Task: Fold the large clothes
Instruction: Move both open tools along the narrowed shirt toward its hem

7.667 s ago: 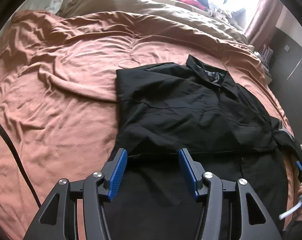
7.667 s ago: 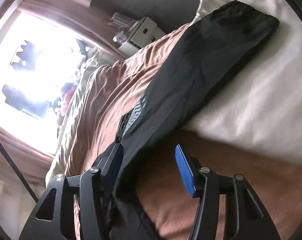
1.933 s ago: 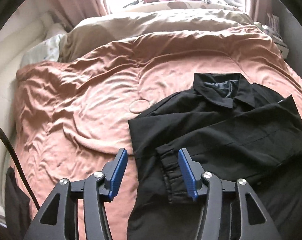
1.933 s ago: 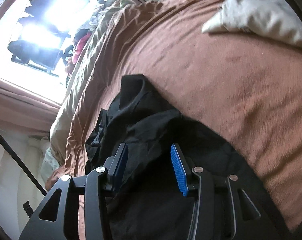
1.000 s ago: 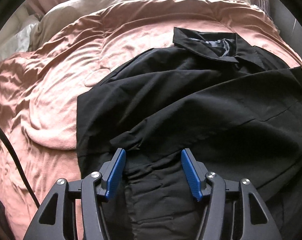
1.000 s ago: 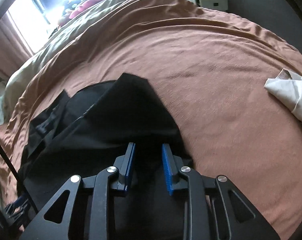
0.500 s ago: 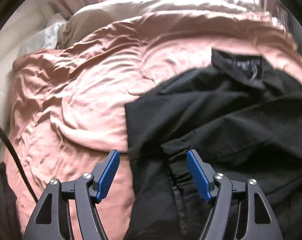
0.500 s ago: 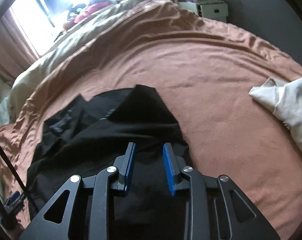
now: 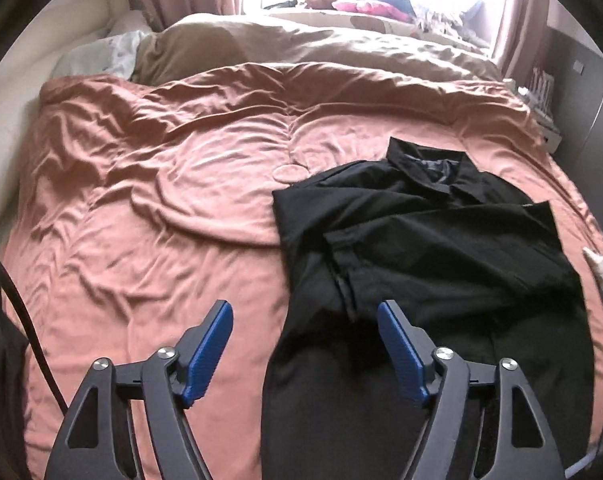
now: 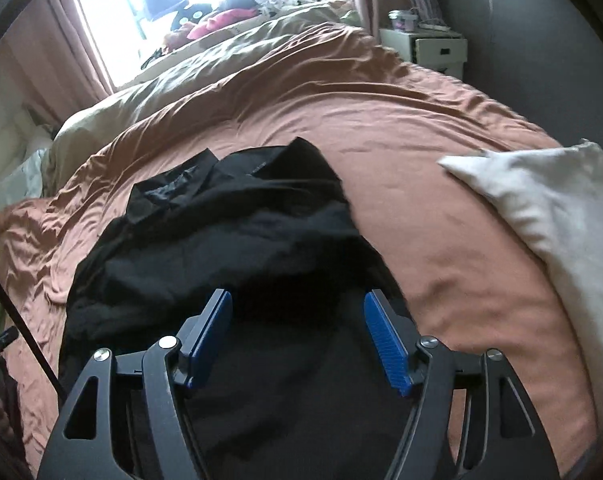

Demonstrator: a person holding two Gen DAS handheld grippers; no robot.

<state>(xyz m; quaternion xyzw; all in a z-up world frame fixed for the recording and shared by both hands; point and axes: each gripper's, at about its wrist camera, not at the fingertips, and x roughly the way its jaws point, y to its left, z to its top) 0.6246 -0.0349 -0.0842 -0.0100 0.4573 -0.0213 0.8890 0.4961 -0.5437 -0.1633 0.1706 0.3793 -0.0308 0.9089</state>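
My left gripper (image 9: 304, 344) and right gripper (image 10: 297, 338) hover, fingers apart and empty, over the black shirt (image 9: 433, 248), lying sleeves-in toward the bed's (image 9: 161, 208) right edge for its next fold.

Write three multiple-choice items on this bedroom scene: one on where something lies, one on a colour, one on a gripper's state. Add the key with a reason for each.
1. Where does the white pillow lie, in the right wrist view?
A. right of the black shirt
B. on top of the shirt
C. left of the shirt

2. What colour is the duvet under the shirt?
A. grey
B. rust-pink
C. blue

3. How does the right gripper stand?
A. shut on the shirt
B. shut on the pillow
C. open

Key: A, bare duvet separates pillow and shirt; B, the rust-pink cover surrounds the shirt; C, its blue pads stand wide apart, holding nothing.
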